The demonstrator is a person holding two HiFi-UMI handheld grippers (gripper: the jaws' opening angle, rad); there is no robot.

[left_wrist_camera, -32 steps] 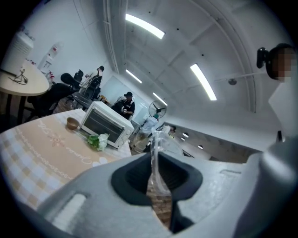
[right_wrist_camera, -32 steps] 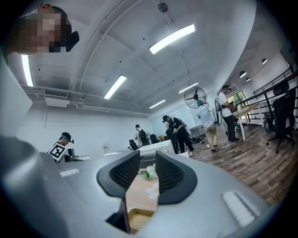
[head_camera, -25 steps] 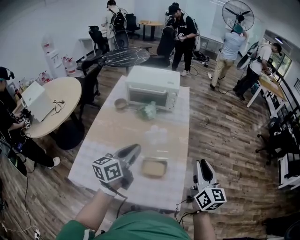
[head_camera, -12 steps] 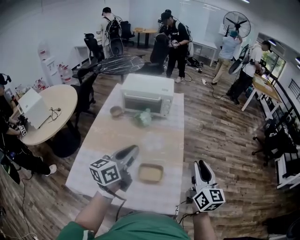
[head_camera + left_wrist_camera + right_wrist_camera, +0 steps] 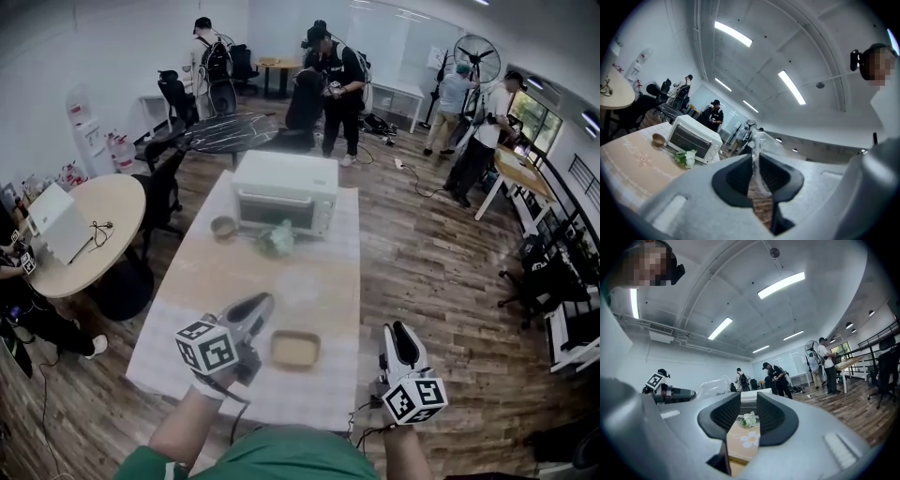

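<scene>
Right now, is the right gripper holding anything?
No, the right gripper has its jaws apart, with nothing held between them.

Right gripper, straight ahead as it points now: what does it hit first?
Probably the table's patterned cloth, seen between the right gripper's open jaws; the flowers and oven lie beyond. Depth is unclear.

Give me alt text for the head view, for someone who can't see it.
From above, a person holds two grippers at the near end of a cloth-covered table: the left gripper clamps a clear plastic bag beside a brown tray, the right gripper hangs off the table's right edge. A white toaster oven, a bowl and flowers sit at the far end.
</scene>
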